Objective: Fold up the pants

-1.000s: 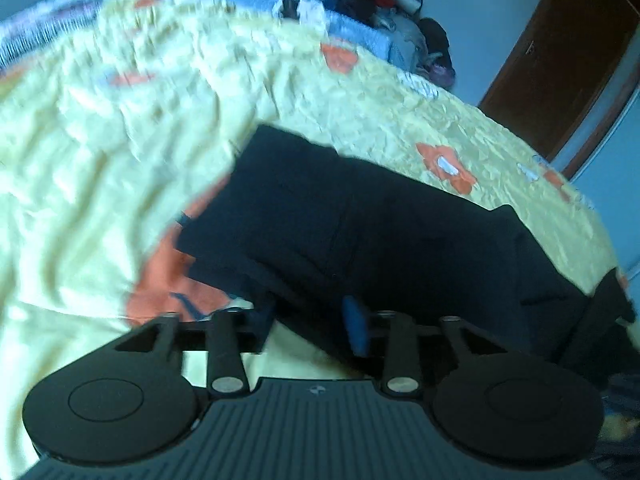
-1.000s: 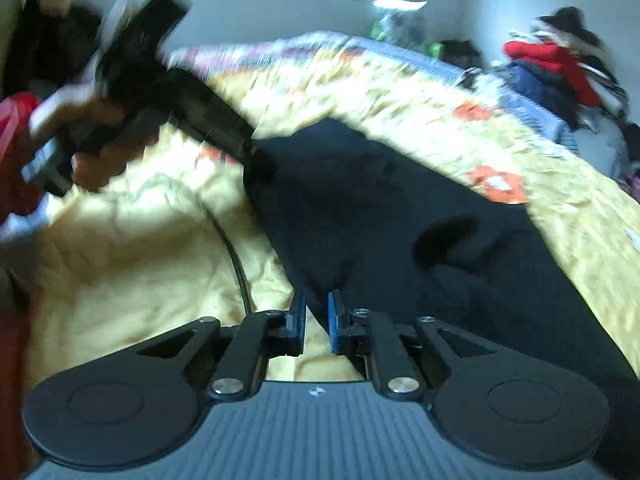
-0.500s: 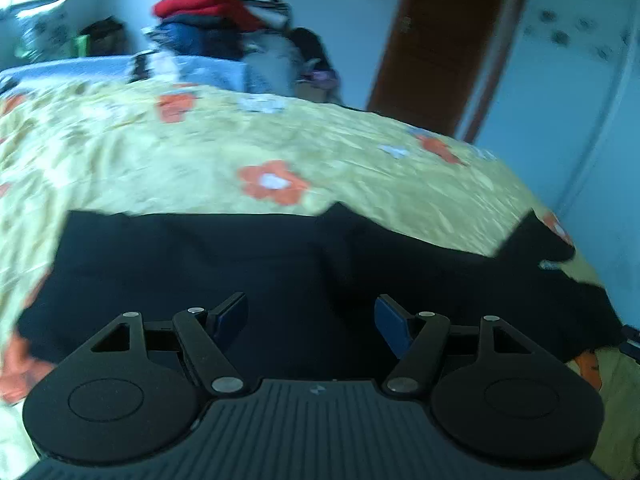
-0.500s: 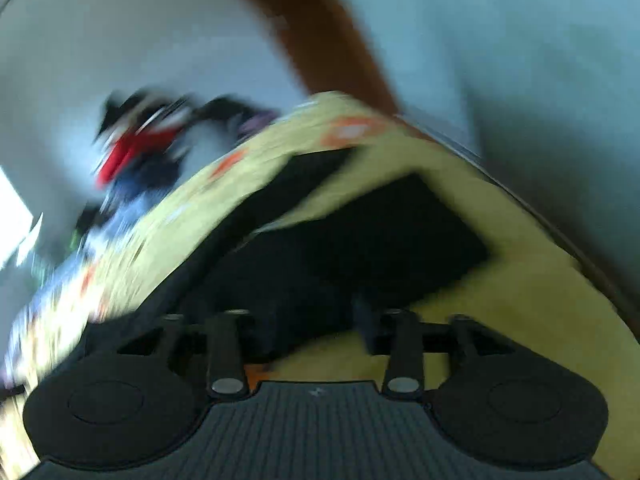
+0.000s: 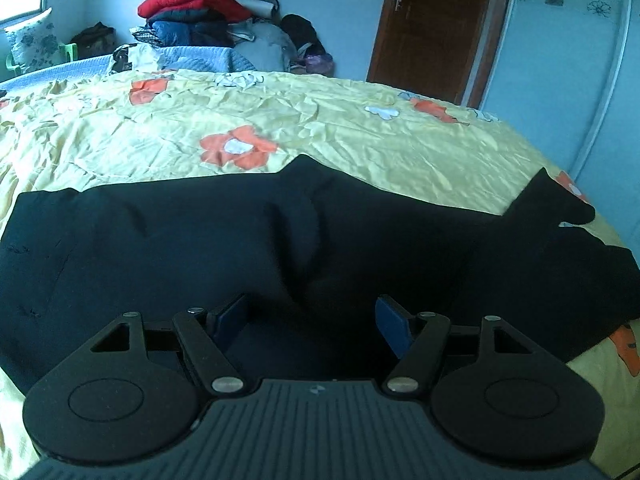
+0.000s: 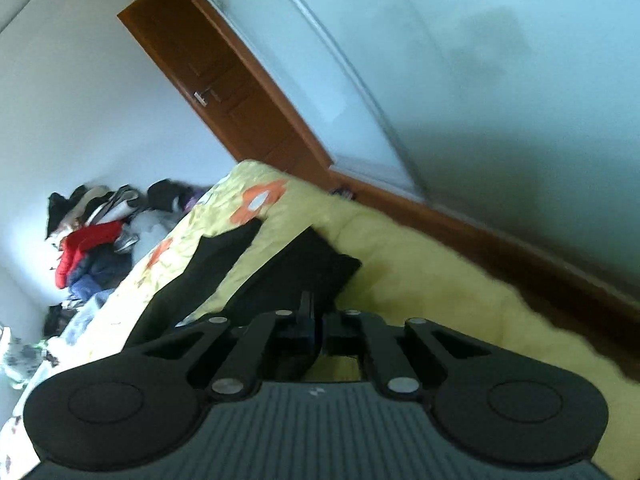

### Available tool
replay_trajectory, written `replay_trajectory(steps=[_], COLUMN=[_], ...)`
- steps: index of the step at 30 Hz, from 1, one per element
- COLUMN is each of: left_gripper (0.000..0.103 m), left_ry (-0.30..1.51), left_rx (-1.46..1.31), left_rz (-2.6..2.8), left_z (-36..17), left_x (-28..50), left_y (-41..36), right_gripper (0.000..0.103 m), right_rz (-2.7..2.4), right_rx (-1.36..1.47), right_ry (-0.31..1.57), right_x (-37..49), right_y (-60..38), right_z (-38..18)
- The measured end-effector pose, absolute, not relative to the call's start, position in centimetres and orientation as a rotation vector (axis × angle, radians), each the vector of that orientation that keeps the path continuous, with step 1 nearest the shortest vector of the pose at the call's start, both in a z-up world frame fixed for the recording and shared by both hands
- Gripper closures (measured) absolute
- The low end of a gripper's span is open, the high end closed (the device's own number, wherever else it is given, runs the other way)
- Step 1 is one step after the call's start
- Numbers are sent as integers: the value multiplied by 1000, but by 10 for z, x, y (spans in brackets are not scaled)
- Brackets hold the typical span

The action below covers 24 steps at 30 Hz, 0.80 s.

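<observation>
Pants (image 5: 248,240) are lying across the bed (image 5: 360,132); left gripper (image 5: 312,316) is hovering over them, jaws apart, nothing between; right gripper (image 6: 318,326) is pinching their leg end.

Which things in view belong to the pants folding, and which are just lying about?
Job:
black pants
left gripper, open over the pants
right gripper, shut at a pant-leg end
yellow floral bedspread

Lying about:
clothes pile
floral pillow
wooden door
</observation>
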<state>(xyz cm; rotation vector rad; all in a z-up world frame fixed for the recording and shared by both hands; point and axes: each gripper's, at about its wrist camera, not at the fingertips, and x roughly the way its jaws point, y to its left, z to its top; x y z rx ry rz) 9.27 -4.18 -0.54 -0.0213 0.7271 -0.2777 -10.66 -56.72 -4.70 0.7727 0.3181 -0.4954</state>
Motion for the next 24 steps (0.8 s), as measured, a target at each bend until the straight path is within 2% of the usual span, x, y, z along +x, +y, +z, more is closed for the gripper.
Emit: replay_trajectory(steps=[5, 7, 9, 11, 13, 15, 19, 24], left_gripper=[27, 23, 18, 14, 11, 9, 5, 2], left_ry=[718, 700, 686, 667, 650, 638, 640, 632], left_rx=[32, 59, 84, 106, 126, 135, 116, 113], left_rz=[-272, -276, -279, -278, -280, -279, -281, -285], left_z=[-15, -18, -22, -26, -29, -31, -33, -35], left_x=[90, 86, 83, 79, 76, 75, 76, 75], left_y=[-48, -51, -55, -59, -62, -64, -62, -61], right_gripper=[99, 88, 64, 63, 60, 31, 28, 28], right_rz=[-534, -589, -763, -890, -748, -573, -306, -413], right_rx=[691, 683, 645, 595, 558, 488, 487, 399], right_ry=[411, 408, 366, 265, 203, 289, 443, 696], right_x=[-99, -104, -115, -122, -107, -60, 55, 186], right_y=[-569, -571, -571, -560, -551, -541, -526, -521], right_z=[-46, -40, -31, -16, 6, 26, 40, 14])
